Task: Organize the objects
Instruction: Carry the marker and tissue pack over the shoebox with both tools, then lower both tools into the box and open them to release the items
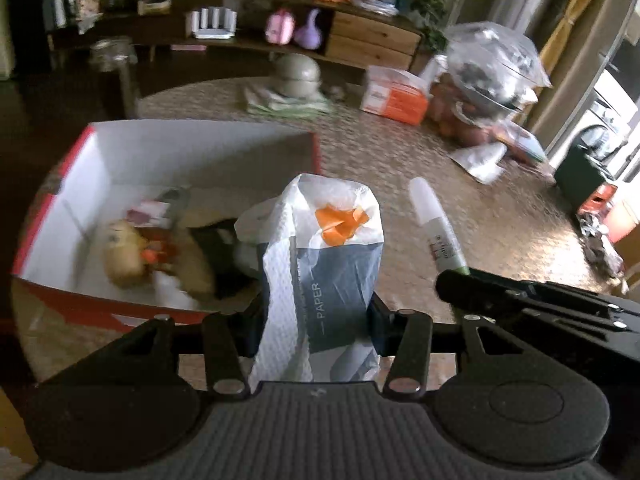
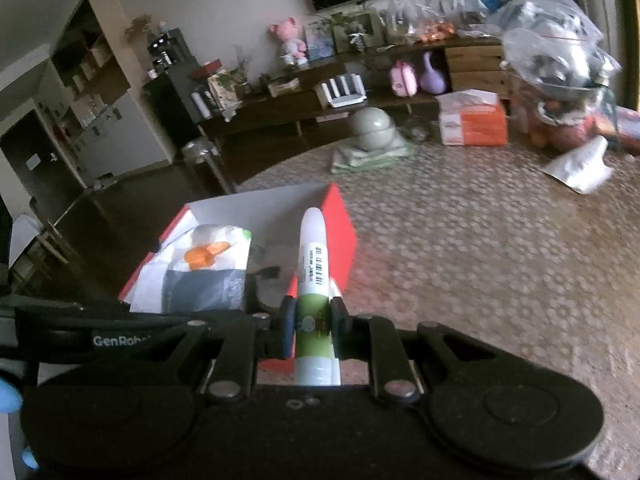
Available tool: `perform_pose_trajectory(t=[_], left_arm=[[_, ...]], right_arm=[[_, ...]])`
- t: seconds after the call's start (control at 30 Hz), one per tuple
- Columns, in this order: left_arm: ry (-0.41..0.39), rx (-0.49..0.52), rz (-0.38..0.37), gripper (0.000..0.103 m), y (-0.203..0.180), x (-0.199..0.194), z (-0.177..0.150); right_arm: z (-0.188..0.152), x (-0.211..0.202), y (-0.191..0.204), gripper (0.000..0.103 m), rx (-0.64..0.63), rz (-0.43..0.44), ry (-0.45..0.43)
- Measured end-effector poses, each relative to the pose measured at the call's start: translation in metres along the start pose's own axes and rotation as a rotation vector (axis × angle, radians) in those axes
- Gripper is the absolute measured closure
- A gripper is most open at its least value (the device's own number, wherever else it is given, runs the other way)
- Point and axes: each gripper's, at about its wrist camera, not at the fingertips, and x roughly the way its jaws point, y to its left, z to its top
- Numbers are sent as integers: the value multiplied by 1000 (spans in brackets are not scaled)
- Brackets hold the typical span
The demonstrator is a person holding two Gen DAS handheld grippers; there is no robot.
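Soft white-and-grey plastic pack of paper tissues, light and crushable, pinched across its middle by left gripper; best held mid-body, not by loose flap. Slim white-and-green glue stick, light, stiff, smooth and likely slippery, clamped at its green band by right gripper, white cap pointing forward. Both carried above woven mat, beside open red cardboard box with white lining; pack over box's near edge.

Room: pale wall; dark floor; long wooden sideboard with drawers; woven rug; dim daylight.
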Motion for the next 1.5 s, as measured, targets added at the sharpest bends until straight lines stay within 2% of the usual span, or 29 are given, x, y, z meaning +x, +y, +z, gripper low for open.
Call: perform_pose_trajectory(t=[0.47,0.7,0.87,1.03,1.17,1.5], left_arm=[[-17,-39,154,54,76,0,28],[12,-12,234,54,101,22,47],[63,-7,294,54,120,46,55],[110,-10,291,54,129,63,55],[139,29,284,54,125,75,52],[180,50,267,51,128,96,41]], right_arm=[[27,59,65,86,-64,23,36],[36,101,76,86,-82,-25,93],[41,129,81,86,-84,-38,128],[36,153,90,86,-108,-45,170],[32,167,91,86,-110,-53,199],[23,182,87,86,-110,-67,247]])
